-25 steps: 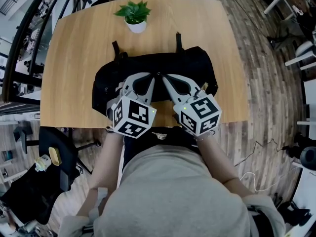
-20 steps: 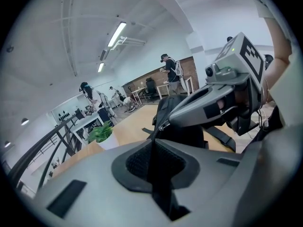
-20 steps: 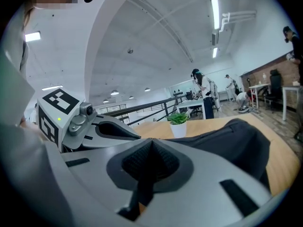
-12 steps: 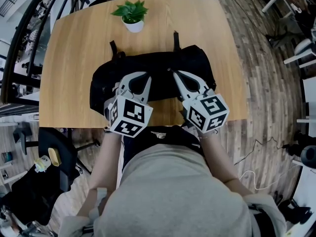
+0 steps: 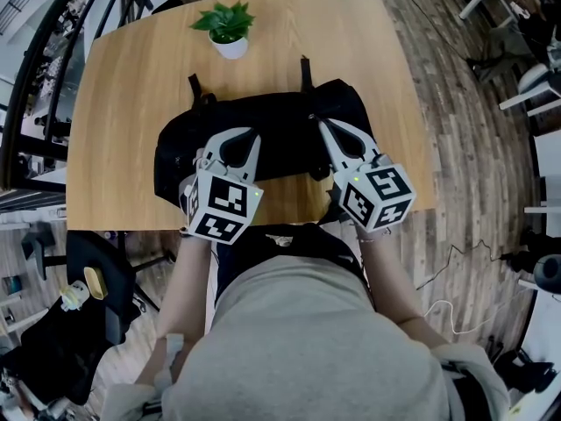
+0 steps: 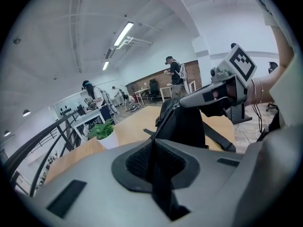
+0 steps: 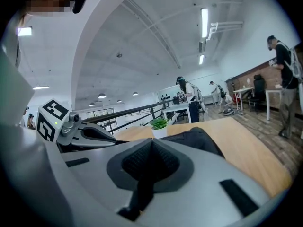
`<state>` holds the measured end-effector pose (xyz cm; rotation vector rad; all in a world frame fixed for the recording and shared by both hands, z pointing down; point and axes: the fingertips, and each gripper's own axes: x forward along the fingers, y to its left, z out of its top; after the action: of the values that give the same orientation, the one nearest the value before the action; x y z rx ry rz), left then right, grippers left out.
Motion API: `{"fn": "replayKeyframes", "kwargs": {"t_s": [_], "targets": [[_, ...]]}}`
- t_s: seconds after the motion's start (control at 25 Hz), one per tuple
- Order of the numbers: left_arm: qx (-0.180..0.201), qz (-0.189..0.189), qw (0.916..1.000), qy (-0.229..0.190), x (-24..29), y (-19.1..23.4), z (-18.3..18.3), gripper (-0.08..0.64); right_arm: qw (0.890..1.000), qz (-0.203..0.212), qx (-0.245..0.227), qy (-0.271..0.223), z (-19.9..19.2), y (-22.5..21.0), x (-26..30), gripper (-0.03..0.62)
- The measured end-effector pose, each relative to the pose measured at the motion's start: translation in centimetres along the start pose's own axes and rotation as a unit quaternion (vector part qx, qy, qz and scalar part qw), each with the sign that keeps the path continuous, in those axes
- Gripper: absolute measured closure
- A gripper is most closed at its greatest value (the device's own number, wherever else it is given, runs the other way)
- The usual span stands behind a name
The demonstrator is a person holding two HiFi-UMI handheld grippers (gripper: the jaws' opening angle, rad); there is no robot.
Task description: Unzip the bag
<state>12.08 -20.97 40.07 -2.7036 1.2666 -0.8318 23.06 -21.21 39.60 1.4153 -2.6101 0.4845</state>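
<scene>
A black bag (image 5: 285, 121) lies across the near half of the wooden table (image 5: 123, 103). My left gripper (image 5: 255, 133) rests on the bag's top near its middle, jaws shut, seemingly pinching the bag's fabric. My right gripper (image 5: 321, 124) is further right on the same top ridge. Its jaws are shut too. In the left gripper view the right gripper's tip (image 6: 179, 104) meets the bag's crest (image 6: 184, 124), where a small metal zipper pull seems pinched. The zipper line itself is hard to make out. The right gripper view shows the bag (image 7: 199, 138) past its own shut jaws.
A small potted plant (image 5: 226, 29) stands at the table's far side, behind the bag. Two black straps (image 5: 195, 88) stick out from the bag's back. A dark chair (image 5: 96, 270) is on the floor at the lower left. People stand at desks in the background.
The right gripper has slid to the right along the bag's top, widening the gap to the left gripper. The left gripper has stayed on the bag.
</scene>
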Motion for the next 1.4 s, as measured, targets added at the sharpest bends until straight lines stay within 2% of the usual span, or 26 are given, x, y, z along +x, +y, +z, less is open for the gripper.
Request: {"fn": "replayKeyframes", "kwargs": {"t_s": [0.56, 0.76, 1.4], "targets": [[-0.017, 0.002, 0.9999, -0.001, 0.0, 0.4, -0.2, 0.526, 0.998, -0.055, 0.015, -0.016, 1.2, -4.4, -1.7, 0.583], [-0.026, 0.000, 0.9996, -0.008, 0.2, 0.4, -0.2, 0.526, 0.998, -0.063, 0.010, -0.015, 1.2, -5.2, -1.9, 0.580], [-0.100, 0.016, 0.9942, -0.037, -1.0, 0.8, 0.1, 0.521, 0.994, -0.088, 0.033, -0.046, 1.4, -5.4, -3.1, 0.560]]}}
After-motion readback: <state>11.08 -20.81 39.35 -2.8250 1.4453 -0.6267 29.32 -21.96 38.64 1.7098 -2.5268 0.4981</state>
